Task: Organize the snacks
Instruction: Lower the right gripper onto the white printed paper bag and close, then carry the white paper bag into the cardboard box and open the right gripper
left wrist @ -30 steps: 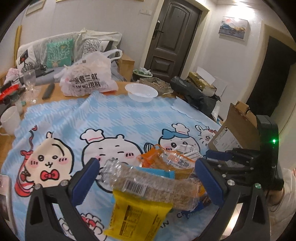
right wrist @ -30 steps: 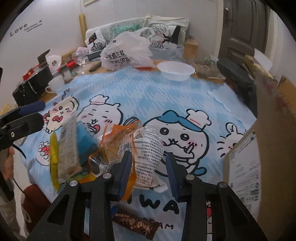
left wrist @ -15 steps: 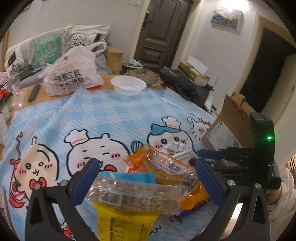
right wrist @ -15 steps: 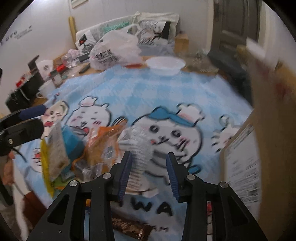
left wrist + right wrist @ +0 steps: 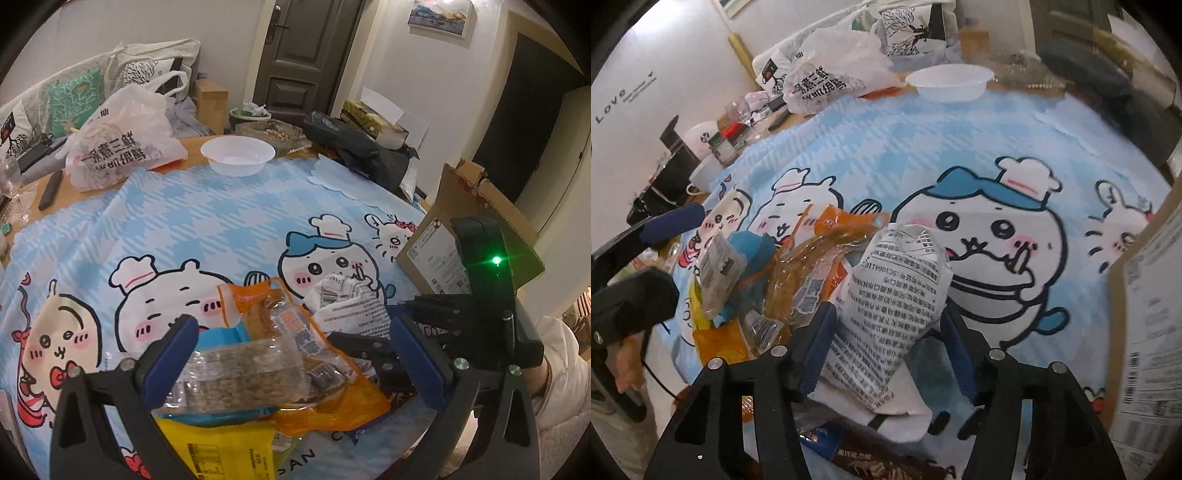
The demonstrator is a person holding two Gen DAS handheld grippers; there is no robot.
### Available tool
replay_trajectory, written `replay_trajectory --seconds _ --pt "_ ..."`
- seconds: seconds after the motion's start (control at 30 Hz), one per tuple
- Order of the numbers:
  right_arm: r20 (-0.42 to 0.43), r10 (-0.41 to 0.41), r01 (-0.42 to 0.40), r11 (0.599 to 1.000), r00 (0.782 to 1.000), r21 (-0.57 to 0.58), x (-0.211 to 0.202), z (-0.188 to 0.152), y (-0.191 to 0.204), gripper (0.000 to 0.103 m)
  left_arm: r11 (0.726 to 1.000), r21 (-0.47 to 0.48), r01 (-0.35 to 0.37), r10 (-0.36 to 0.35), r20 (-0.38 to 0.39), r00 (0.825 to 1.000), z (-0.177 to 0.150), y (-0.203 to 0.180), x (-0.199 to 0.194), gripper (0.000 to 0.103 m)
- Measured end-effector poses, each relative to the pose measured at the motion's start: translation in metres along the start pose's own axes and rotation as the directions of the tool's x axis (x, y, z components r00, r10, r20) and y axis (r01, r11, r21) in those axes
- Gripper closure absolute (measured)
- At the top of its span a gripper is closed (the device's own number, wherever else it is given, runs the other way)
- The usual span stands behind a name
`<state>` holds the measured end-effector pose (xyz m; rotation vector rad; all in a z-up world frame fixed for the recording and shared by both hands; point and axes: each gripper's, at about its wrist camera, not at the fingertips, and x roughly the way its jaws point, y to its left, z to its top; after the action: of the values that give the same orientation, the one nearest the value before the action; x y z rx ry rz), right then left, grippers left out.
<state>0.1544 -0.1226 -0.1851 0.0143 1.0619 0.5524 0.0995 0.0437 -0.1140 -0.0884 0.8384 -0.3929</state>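
Right tool [image 5: 884,345]: jaws opening; white printed pouch [image 5: 894,295] stands between them, pads just beside it, no clear press.
Left tool [image 5: 295,354]: jaws wide apart around clear-wrapped grain bar [image 5: 240,373]; left pad touches wrapper end, right pad is apart from it.
Snack pile: lower centre of left view, on the blue cartoon cloth [image 5: 221,229] over the surface; orange packet [image 5: 295,339] beside bar, yellow pack [image 5: 221,446] under it.
Brown bar [image 5: 864,461]: bottom of right view, under the tool.
Cardboard box [image 5: 476,229]: right edge.
White bowl [image 5: 238,153]: upper centre, far side.
Plastic bag [image 5: 122,140]: upper left.
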Motion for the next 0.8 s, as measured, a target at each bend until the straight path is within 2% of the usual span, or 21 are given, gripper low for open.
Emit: replay_trajectory --seconds 0.13,0.23,0.37,0.4,0.5,0.67,0.8 --pt "-0.012 0.0 0.0 1.0 1.0 -0.021 0.003 -0.001 0.004 0.051 1.0 0.002 0.009 -0.009 -0.012 1.0 0.001 -0.001 0.003 0.001" --pt "-0.018 -0.024 0.022 0.995 1.0 -0.095 0.001 -0.002 0.014 0.057 1.0 0.007 0.014 -0.014 -0.017 1.0 0.002 -0.004 0.003 0.001" --pt "0.006 -0.024 0.025 0.993 1.0 -0.116 -0.007 -0.003 0.016 0.071 0.999 0.004 0.036 -0.036 -0.022 0.999 0.003 -0.007 0.003 0.001" --pt "0.023 -0.024 0.026 0.993 0.999 -0.118 -0.012 -0.004 0.016 0.076 0.999 0.003 0.045 -0.045 -0.022 0.999 0.003 -0.008 0.002 0.001" --pt "0.074 -0.031 0.04 0.991 0.997 -0.129 -0.027 -0.006 0.017 0.08 0.997 0.002 0.077 -0.077 -0.019 0.997 0.006 -0.014 -0.001 0.001" --pt "0.169 -0.077 0.105 0.981 0.983 -0.164 -0.05 -0.01 0.028 0.082 0.992 0.003 0.123 -0.123 -0.007 0.992 0.012 -0.026 -0.008 0.003" --pt "0.227 -0.045 0.084 0.982 0.973 -0.166 -0.075 -0.014 0.031 0.082 0.984 -0.013 0.177 -0.177 0.011 0.984 0.019 -0.032 -0.018 0.01"
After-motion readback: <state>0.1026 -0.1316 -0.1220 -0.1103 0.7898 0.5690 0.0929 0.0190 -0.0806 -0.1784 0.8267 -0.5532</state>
